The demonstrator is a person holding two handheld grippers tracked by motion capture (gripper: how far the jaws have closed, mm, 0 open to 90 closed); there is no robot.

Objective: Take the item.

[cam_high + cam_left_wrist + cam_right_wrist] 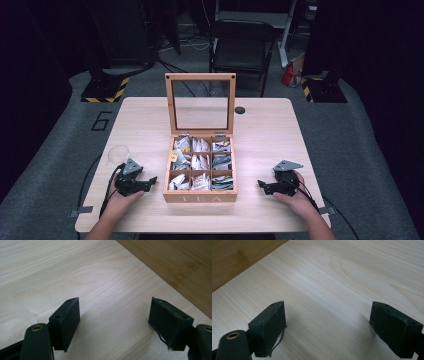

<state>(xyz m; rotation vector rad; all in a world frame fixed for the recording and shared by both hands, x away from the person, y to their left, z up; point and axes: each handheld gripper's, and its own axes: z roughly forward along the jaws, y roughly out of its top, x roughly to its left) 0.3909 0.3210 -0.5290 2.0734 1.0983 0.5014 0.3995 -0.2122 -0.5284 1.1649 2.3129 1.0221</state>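
Note:
A wooden tea box (200, 197) marked "TEA" stands in the middle of the table, its glass lid (200, 102) propped upright. Its compartments hold several tea bags (199, 161). My left gripper (150, 183) rests on the table just left of the box, pointing at its side wall (175, 267). Its jaws (113, 302) stand wide open over bare wood. My right gripper (262, 187) lies on the table right of the box, pointing toward it, also open (327, 305) with nothing between the pads. The box wall (239, 257) is in the upper left of the right gripper view.
A clear glass (118, 154) stands on the table just behind my left gripper, and its blurred rim (12, 315) is at the left edge of the left gripper view. A small black disc (240, 110) lies near the table's far edge. A black chair (242, 47) stands beyond the table.

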